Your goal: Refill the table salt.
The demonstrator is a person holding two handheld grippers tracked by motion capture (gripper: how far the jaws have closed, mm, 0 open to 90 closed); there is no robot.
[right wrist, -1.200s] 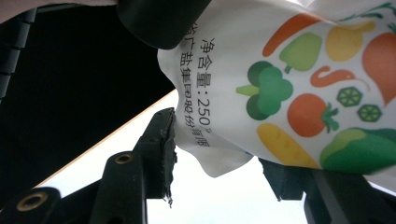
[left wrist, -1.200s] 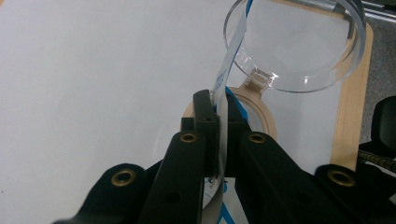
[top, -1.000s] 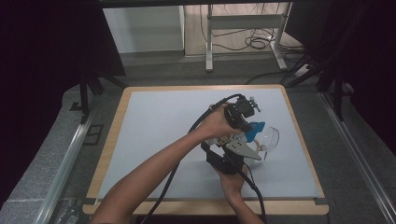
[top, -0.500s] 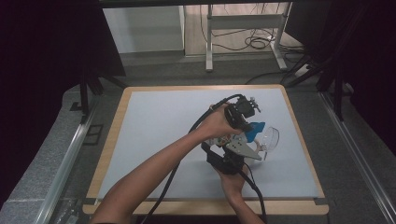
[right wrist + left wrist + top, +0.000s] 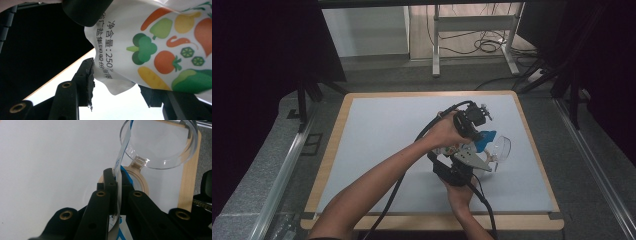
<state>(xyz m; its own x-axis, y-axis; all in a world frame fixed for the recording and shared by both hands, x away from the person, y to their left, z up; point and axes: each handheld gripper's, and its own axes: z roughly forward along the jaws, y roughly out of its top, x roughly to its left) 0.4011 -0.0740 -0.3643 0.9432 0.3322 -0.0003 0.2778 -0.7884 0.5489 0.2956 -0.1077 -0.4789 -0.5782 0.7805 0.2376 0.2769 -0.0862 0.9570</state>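
Bare forearms, no sleeves. Left gripper (image 5: 116,192): black jaws, brass-ringed screw holes. Right gripper (image 5: 472,162): black body, grey three-cornered plate. Black cables trailing.

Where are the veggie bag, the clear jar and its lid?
veggie bag (image 5: 160,50), right gripper view, printed front.
clear jar (image 5: 160,150), left gripper view, see-through wall.
lid (image 5: 140,176), left gripper view, wooden ring by the hinge.

My work table (image 5: 377,130) with its pale grey mat and wooden rim, a white metal frame (image 5: 472,30) on the floor beyond the table's far edge, loose black cables (image 5: 484,46) beside that frame, grey rails (image 5: 287,165) flanking the table.
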